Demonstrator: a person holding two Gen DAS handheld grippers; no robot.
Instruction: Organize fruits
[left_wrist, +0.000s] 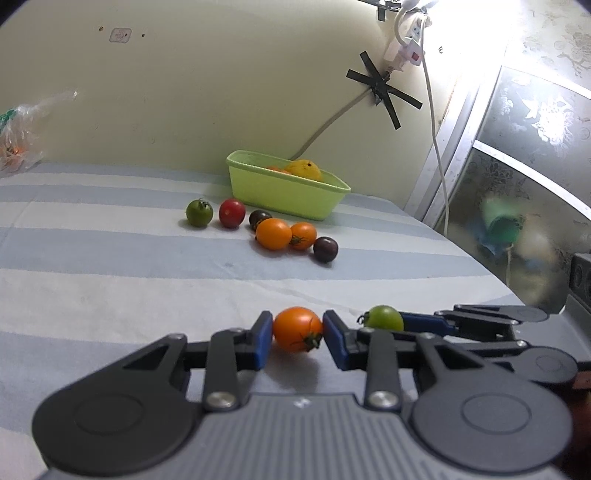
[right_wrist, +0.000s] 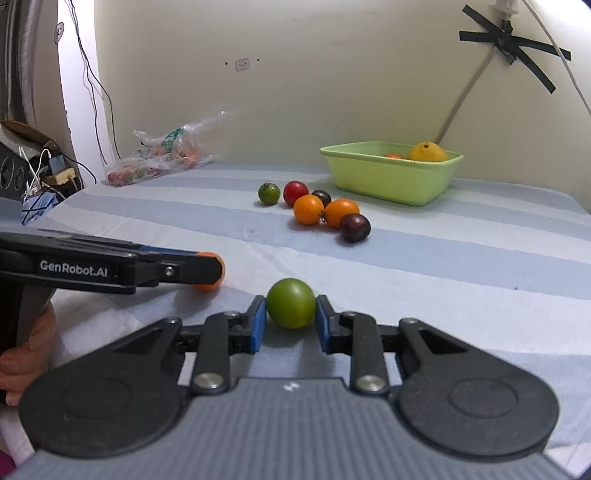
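Cherry tomatoes, 8 in sight on the striped cloth (right_wrist: 480, 258), wait to be sorted into the pale green tub (right_wrist: 391, 181) by the wall. The left gripper (left_wrist: 297, 332) is clamped on an orange tomato (left_wrist: 295, 326) at its widest part, blue pads pressing both flanks, the fruit apparently just above the cloth with its shadow below. The right gripper (right_wrist: 291, 317) is likewise closed on a green tomato (right_wrist: 291, 302), held at the middle. Between grippers and tub sit 6 loose fruits: a green one (right_wrist: 269, 192), a red one (right_wrist: 295, 191), 2 orange, and 2 dark purple, the nearer of them (right_wrist: 355, 227) at the group's right end. Such fruit looks light, smooth-skinned and slippery, soft enough to split under a hard squeeze, and round enough to roll once set down; a gentle hold across the middle, clear of the stalk, seems safest. The orange tomato's green stalk (left_wrist: 312, 339) lies close to 1 pad and may let it twist. Inside the tub, only the top of a yellow citrus fruit (right_wrist: 427, 151) and a sliver of something orange show above the rim; what else it holds cannot be seen. A crumpled clear bag (right_wrist: 162, 158) at the far left of the cloth holds coloured items too blurred to name. A person's hand (right_wrist: 26, 354) is cut off at the frame edge.
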